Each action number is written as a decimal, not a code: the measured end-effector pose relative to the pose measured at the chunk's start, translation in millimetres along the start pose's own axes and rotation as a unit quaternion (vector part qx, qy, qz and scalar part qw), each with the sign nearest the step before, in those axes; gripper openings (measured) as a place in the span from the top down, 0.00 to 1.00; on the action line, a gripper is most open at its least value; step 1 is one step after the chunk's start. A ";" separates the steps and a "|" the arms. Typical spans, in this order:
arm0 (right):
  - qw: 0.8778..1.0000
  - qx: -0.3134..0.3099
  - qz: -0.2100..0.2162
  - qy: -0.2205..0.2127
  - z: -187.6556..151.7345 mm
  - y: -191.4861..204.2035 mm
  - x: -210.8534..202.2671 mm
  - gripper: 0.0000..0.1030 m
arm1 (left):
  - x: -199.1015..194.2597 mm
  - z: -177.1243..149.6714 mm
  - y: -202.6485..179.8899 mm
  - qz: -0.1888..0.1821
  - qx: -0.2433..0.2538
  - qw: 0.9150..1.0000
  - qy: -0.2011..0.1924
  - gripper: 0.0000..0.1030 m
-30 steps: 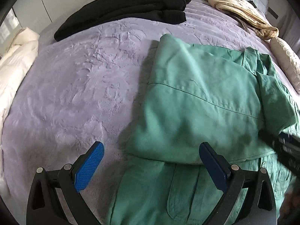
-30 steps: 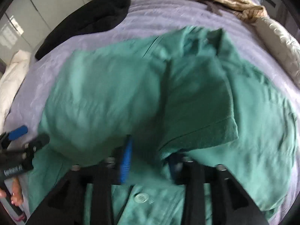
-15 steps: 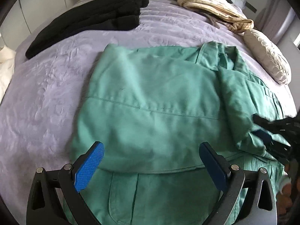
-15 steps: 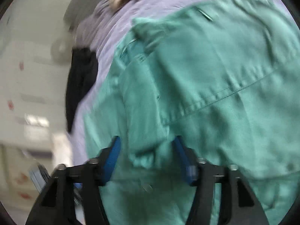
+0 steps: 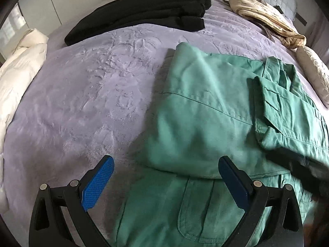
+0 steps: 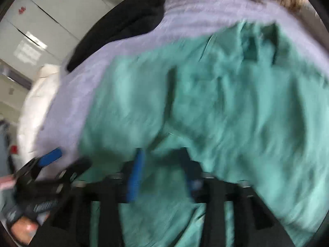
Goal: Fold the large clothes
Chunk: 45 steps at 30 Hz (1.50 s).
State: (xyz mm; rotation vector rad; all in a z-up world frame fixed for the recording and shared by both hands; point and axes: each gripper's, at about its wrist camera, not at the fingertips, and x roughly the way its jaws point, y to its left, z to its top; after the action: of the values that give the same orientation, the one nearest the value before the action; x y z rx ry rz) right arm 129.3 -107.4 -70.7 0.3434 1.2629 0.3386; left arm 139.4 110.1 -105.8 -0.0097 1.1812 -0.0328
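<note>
Two claws over one green garment (image 5: 197, 111), both parted.

Left gripper (image 5: 164, 177) wide, empty; right gripper (image 6: 162, 164) just reopened, blurred, green cloth between pads. Beyond: one black pile (image 5: 144, 10).

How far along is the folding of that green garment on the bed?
Partly done: the green garment lies on the purple bedspread with one side and a sleeve already folded over. The left gripper hovers open; the right gripper, jaws just opening, seems to grip nothing. The lower part remains unfolded.
</note>
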 end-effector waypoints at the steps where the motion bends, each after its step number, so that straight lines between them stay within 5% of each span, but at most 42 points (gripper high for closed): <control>1: 1.000 0.009 0.015 -0.004 -9.7 -3.0 -4.7 0.42 | 0.2 1.0 -3.6 -0.003 0.004 1.000 -0.001 0.01; 6: 0.995 0.097 0.020 -0.019 -64.9 -59.5 -42.1 0.41 | 3.2 11.8 -40.8 -0.038 0.032 0.999 -0.004 0.01; 9: 0.974 0.220 0.018 -0.048 -103.8 -117.0 -69.9 0.39 | 12.2 21.5 -75.3 -0.058 0.055 0.997 -0.004 0.01; 15: 0.899 0.401 0.037 -0.174 -157.5 -211.8 -134.5 0.39 | 39.8 32.9 -127.0 -0.048 0.094 0.994 0.001 0.01; 19: 0.828 0.495 0.067 -0.255 -182.2 -257.2 -155.7 0.39 | 49.3 31.8 -131.3 -0.041 0.085 0.995 0.011 0.01; 23: 0.770 0.556 0.112 -0.293 -212.1 -276.4 -158.4 0.40 | 50.8 31.0 -133.9 -0.033 0.090 0.995 0.009 0.01; 25: 0.752 0.574 0.128 -0.297 -222.8 -280.7 -150.0 0.65 | 51.6 30.2 -138.1 -0.024 0.097 0.995 0.005 0.01; 26: 0.748 0.585 0.130 -0.283 -228.1 -284.9 -146.3 0.99 | 52.0 30.2 -139.5 -0.021 0.099 0.995 0.004 0.01; 28: 0.745 0.599 0.132 -0.260 -227.2 -291.0 -136.7 0.98 | 49.2 31.5 -142.9 -0.012 0.101 0.995 0.004 0.01; 29: 0.753 0.593 0.122 -0.258 -223.7 -291.9 -139.0 0.98 | 46.4 31.6 -144.1 -0.009 0.104 0.994 0.000 0.01; 32: 0.814 0.519 0.039 -0.258 -205.2 -281.5 -168.2 0.98 | 43.9 27.9 -148.8 -0.006 0.119 0.993 -0.007 0.01; 34: 0.833 0.501 0.007 -0.235 -202.6 -279.2 -165.7 0.98 | 47.3 26.4 -149.2 -0.007 0.119 0.993 -0.007 0.01; 39: 0.826 0.518 0.011 -0.223 -216.0 -285.0 -149.8 0.98 | 52.8 31.3 -142.7 -0.021 0.105 0.994 0.000 0.01; 45: 0.840 0.504 -0.027 -0.199 -207.5 -277.3 -165.0 0.97 | 46.0 40.4 -133.5 -0.020 0.114 0.993 -0.005 0.01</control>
State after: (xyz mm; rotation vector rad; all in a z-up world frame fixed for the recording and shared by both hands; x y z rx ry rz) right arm -98.2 -414.6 -103.2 1.2092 0.9347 -0.4798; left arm 191.5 -25.2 -129.7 0.1672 1.1623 -0.2033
